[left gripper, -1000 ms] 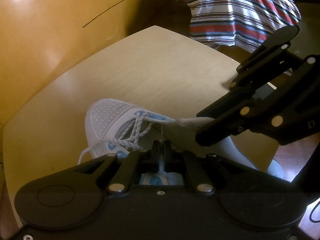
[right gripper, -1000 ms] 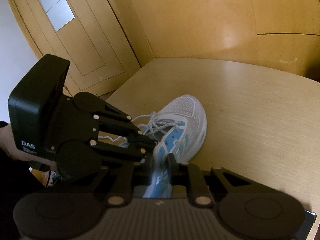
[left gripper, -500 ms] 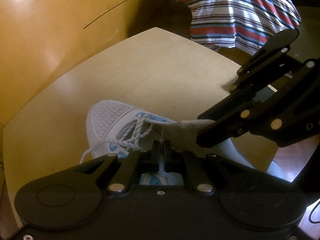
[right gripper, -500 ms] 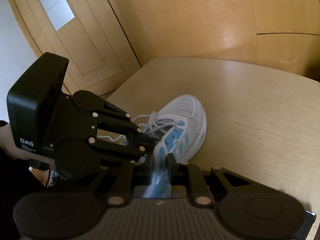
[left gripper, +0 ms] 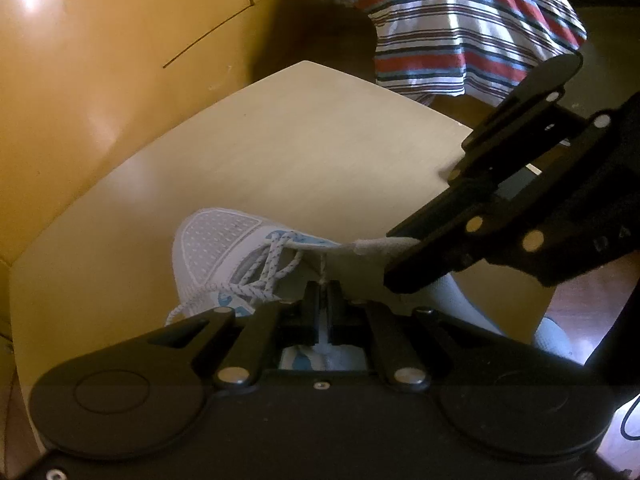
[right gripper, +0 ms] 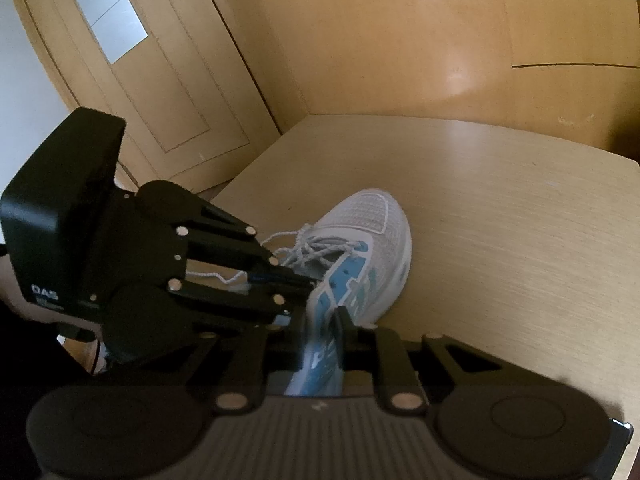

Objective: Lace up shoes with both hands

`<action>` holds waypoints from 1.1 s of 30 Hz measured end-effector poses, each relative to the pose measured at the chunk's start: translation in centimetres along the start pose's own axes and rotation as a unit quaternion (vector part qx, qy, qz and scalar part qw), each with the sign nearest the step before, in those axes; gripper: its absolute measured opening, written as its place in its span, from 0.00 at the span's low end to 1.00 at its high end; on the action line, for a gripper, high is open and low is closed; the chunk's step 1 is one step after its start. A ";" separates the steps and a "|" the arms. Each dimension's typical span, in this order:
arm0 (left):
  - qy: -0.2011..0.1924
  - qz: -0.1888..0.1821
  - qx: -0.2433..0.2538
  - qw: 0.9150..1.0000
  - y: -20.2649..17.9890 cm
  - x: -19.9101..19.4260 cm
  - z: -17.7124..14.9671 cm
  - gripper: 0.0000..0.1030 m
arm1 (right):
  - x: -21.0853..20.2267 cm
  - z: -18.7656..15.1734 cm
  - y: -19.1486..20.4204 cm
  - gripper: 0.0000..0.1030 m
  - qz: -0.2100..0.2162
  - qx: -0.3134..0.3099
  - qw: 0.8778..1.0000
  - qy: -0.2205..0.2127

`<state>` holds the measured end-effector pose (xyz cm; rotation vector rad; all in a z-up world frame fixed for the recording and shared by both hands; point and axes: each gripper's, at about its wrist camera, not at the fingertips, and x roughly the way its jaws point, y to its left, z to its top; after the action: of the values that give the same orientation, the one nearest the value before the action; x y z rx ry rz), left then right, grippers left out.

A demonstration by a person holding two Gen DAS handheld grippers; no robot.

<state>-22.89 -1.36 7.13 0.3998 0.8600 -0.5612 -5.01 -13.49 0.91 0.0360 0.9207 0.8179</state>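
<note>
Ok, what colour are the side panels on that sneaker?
Light blue, on a white mesh sneaker; the right wrist view shows them best.

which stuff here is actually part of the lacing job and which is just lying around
Part of the job:
- shoe
- lace
- left claw, shut on the lace
- right claw, gripping the shoe's side

Just lying about:
- striped cloth
- door
- table, only the work surface

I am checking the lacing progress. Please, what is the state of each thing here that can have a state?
Shoe: on its sole on the table, partly laced.
Lace: crossed through front eyelets, one strand pulled taut.
Left gripper: fingers shut on the lace.
Right gripper: fingers shut on the shoe's side wall.
Door: closed.
</note>
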 end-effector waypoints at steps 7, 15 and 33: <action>-0.004 0.000 0.003 1.000 0.1 -0.4 0.0 0.01 | 0.3 -0.3 0.4 0.15 0.001 0.003 1.000 0.002; -0.004 0.000 0.002 1.000 0.1 -0.4 0.0 0.01 | 0.6 -0.5 0.7 0.17 0.002 0.008 1.000 0.003; -0.007 0.008 -0.005 1.000 0.3 0.2 0.0 0.01 | 0.4 0.2 -0.3 0.18 0.005 0.008 1.000 0.006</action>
<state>-22.61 -1.18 6.99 0.3937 0.8459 -0.5451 -4.52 -13.37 0.64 0.0481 0.9394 0.8206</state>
